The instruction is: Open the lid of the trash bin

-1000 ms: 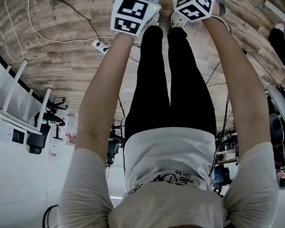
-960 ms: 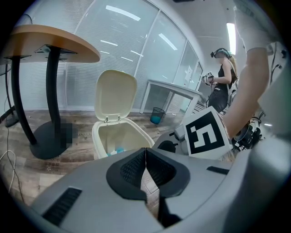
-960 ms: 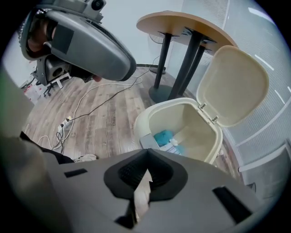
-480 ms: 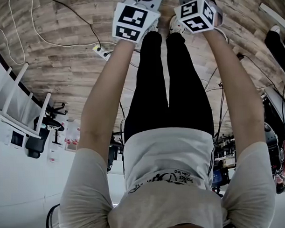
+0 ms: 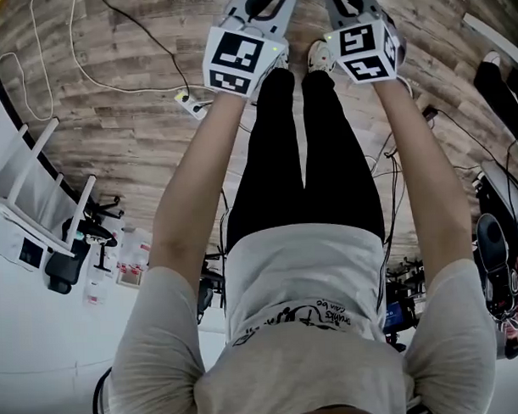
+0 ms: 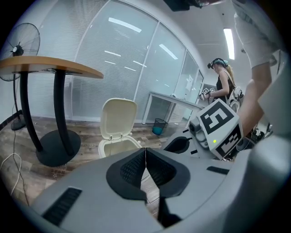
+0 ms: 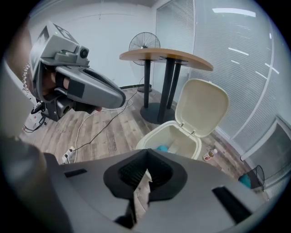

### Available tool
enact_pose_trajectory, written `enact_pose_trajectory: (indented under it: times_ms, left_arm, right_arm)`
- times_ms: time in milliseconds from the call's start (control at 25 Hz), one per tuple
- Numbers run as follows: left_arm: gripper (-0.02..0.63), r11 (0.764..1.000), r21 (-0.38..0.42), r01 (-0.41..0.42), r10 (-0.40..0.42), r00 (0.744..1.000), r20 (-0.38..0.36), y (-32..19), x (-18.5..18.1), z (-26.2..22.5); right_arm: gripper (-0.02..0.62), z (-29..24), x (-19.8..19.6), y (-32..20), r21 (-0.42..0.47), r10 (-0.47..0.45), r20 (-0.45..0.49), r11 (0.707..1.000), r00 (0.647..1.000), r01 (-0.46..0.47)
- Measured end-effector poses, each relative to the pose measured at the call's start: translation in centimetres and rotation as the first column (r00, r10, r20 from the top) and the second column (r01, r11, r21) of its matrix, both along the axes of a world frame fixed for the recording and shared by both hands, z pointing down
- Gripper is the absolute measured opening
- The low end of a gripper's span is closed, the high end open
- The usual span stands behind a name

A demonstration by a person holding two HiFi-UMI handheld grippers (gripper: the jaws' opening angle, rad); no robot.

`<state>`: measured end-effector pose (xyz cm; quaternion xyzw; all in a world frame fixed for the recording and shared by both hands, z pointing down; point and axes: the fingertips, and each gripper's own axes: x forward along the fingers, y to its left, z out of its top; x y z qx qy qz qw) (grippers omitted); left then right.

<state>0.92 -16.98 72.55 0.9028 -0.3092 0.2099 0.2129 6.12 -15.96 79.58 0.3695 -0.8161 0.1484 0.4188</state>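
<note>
A cream trash bin [image 6: 119,146] stands on the wood floor with its lid [image 6: 119,118] tipped up and back. The right gripper view shows the same bin [image 7: 175,136], its lid [image 7: 202,107] upright and something blue [image 7: 162,148] inside. My left gripper [image 6: 145,166] is shut, pads together, empty, well short of the bin. My right gripper [image 7: 146,172] is shut and empty too, above and short of the rim. In the head view both marker cubes [image 5: 237,58] [image 5: 365,50] are held out side by side; the bin is not seen there.
A round wooden table [image 7: 168,57] on a black pedestal stands just behind the bin, with a fan [image 7: 144,45] beyond. Cables and a power strip [image 5: 187,101] lie on the floor. A small teal bin [image 6: 158,126], a bottle [image 7: 210,154] and another person [image 6: 221,86] are nearby.
In the head view both grippers sit slightly lower in the picture, with more of their bodies showing. Both arms stay stretched out side by side.
</note>
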Motion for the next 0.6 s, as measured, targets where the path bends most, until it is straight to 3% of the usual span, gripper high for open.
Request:
enact_pose_trajectory:
  times_ms: [600]
  left_arm:
    - [0.020, 0.992, 0.091, 0.084, -0.075, 0.992, -0.103, 0.2, -1.2, -14.1]
  right_arm:
    - [0.008, -15.5, -1.1, 0.1, 0.116, 0.043, 0.144, 0.991, 0.989, -0.060]
